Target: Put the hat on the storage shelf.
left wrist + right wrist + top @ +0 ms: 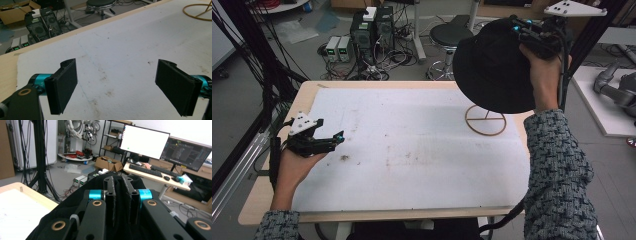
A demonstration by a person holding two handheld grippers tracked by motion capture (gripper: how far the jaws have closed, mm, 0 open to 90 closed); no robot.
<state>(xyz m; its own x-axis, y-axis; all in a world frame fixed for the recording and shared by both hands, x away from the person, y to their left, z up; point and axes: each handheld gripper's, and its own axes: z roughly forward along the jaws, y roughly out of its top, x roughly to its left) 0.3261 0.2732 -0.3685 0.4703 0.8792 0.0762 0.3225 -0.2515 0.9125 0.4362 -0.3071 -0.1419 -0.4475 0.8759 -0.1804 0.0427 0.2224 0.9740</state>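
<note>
Black hat (492,70) hangs up in the air, pinched at its edge by the right gripper (532,31). Its jaws are squeezed nearly together w/ a fold of hat cloth between them; in the right gripper view the black cloth (120,195) sits right in the thin gap & spreads out under the jaws. Below the hat, a round wooden ring stand (485,120) rests on the white mat (412,150), apart from the hat. Left gripper (319,140) sits low by the mat's left side, jaws spread wide, nothing between them but stained white mat. Wooden table (267,190) edge shows around the mat.
</note>
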